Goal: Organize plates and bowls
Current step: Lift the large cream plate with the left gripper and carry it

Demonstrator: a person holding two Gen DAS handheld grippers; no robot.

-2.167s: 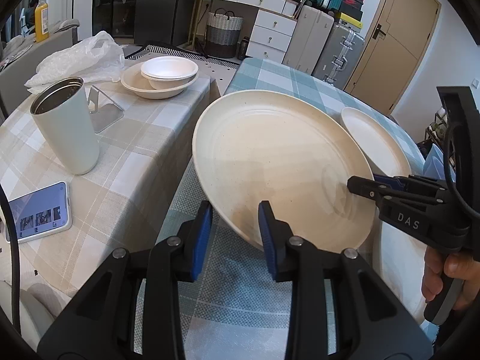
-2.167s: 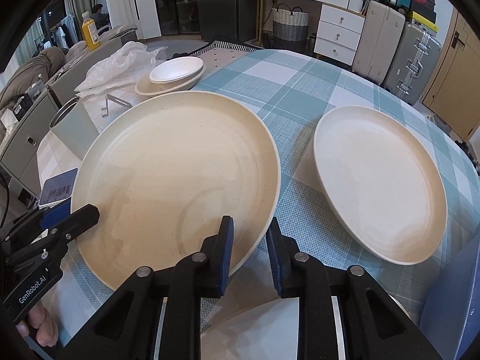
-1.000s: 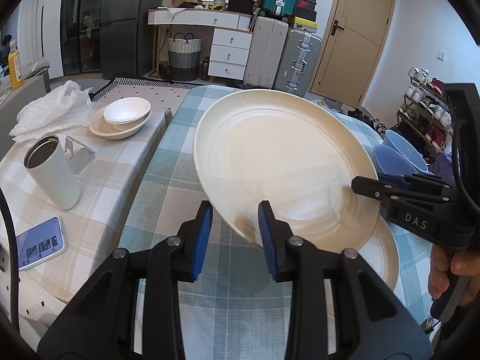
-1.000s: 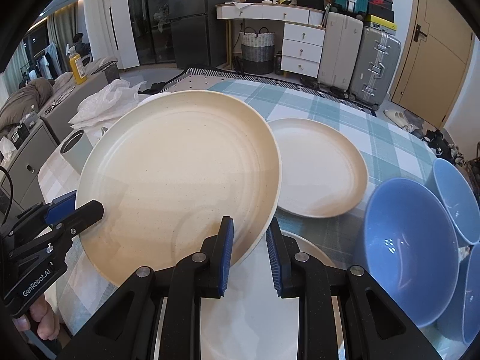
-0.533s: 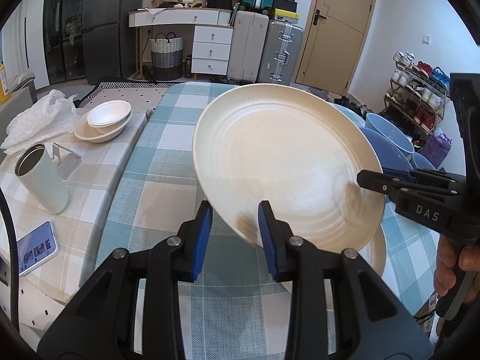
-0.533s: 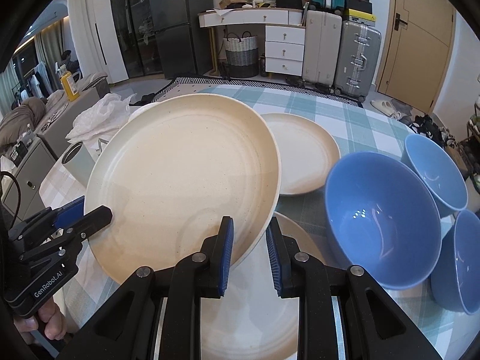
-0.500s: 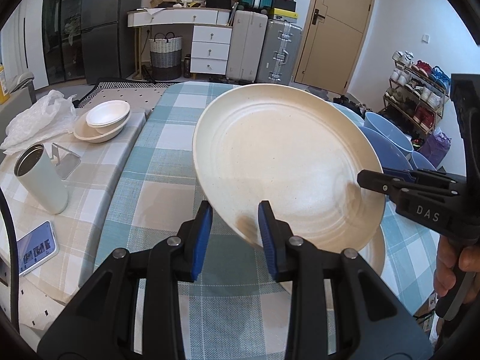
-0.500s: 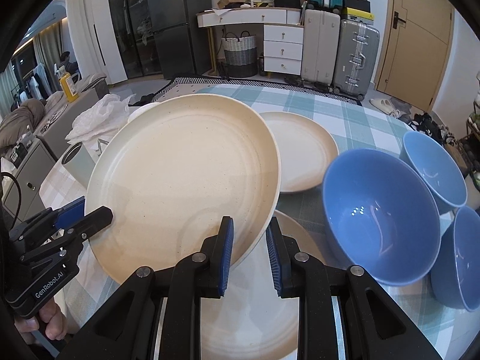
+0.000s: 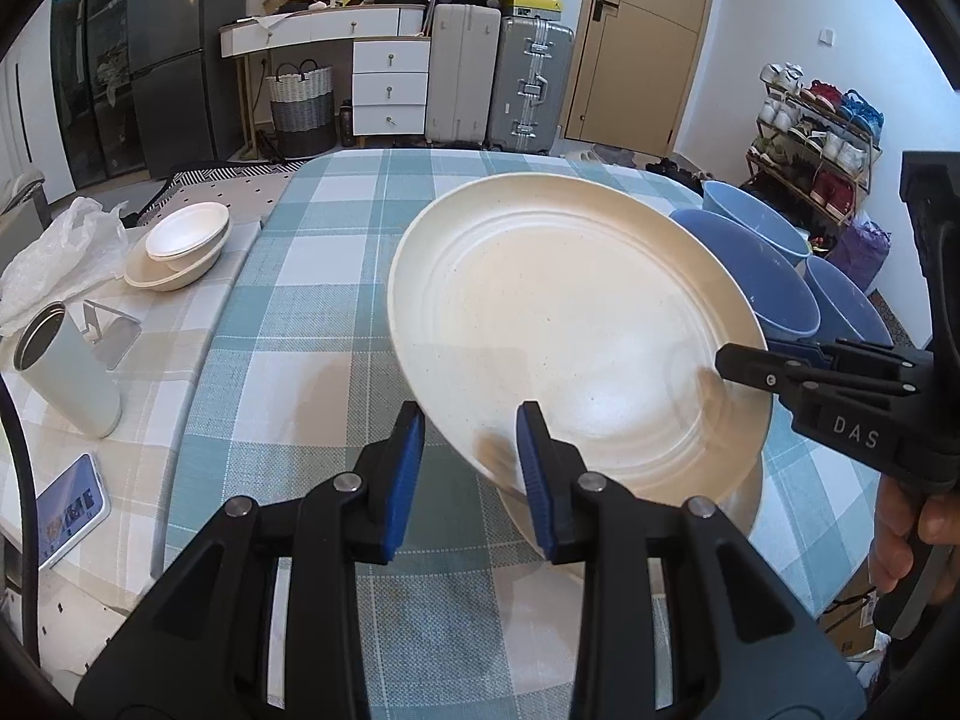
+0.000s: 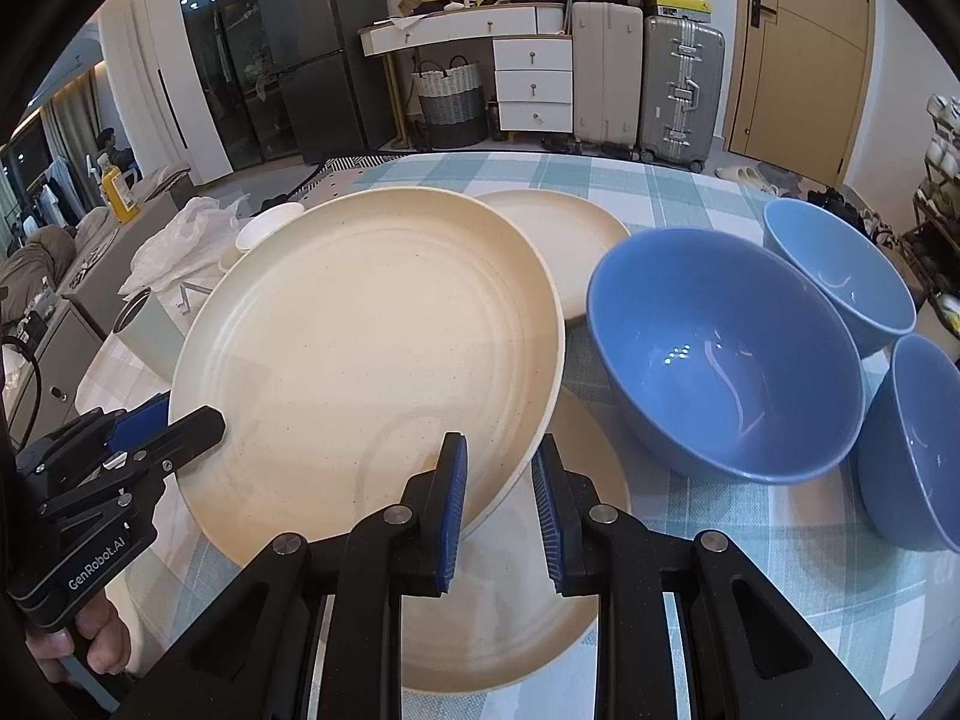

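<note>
A large cream plate [image 9: 576, 324] [image 10: 372, 360] is held tilted in the air by both grippers. My left gripper [image 9: 471, 450] is shut on its near rim. My right gripper [image 10: 498, 480] is shut on its opposite rim. A second cream plate [image 10: 528, 606] lies on the table right under it. A third cream plate [image 10: 570, 240] lies farther back. Three blue bowls [image 10: 726, 354] [image 10: 840, 270] [image 10: 918, 438] stand to the right of the plates.
The table has a teal checked cloth [image 9: 312, 300]. On a lower beige table at the left stand a white tumbler [image 9: 66, 372], a phone [image 9: 69, 507], stacked white bowls [image 9: 180, 246], a metal stand [image 9: 111, 333] and a plastic bag [image 9: 54, 252].
Both grippers have carried the held plate to the right across the table. It now hangs over the second plate, beside the blue bowls.
</note>
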